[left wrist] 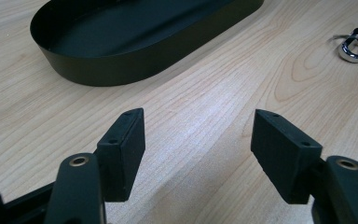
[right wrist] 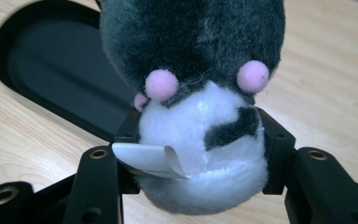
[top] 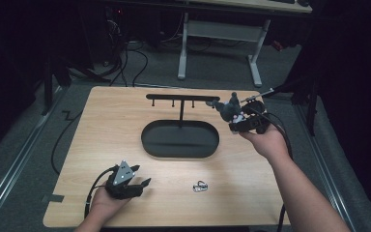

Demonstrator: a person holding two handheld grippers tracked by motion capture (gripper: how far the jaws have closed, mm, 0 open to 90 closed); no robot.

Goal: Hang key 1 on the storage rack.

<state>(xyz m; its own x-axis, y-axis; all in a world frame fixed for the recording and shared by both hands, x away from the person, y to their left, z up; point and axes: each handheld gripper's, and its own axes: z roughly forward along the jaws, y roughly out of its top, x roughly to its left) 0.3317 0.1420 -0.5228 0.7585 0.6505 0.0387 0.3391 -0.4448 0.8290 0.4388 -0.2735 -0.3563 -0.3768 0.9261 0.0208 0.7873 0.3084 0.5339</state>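
Gripping a small plush toy [right wrist: 200, 116], the right tongs [top: 235, 119] are closed on its soft white belly, the black pads sinking into the fluff on both sides. The toy is dark grey and white, short-piled and rounded, with little pink pompoms and a curled white fabric tag [right wrist: 151, 161] by one pad. In the high view the toy [top: 230, 109] hangs in the air at about 2 o'clock from the table's middle, just beside the right end of the stand's crossbar [top: 182, 97].

That stand is matte black metal — a thin post rising from a shallow oval tray [top: 180, 139], topped by a slim horizontal bar with short pegs underneath. The tray's low wall is smooth and its rim is clean and continuous [left wrist: 116, 70]. The table [top: 106, 125] is pale wood-grain laminate with rounded corners; wide bare surface lies left of the tray and along the near edge.

A small shiny metal clasp [top: 200, 186] lies at about 5 o'clock, well apart from the tray and from both tongs [left wrist: 354, 44].

The left tongs [top: 136, 182] sit low at about 7 o'clock, jaws spread wide and holding nothing — bare table shows between the flat black pads [left wrist: 121, 149]. The left hand cups them from below; the right forearm reaches in diagonally, wrist raised.
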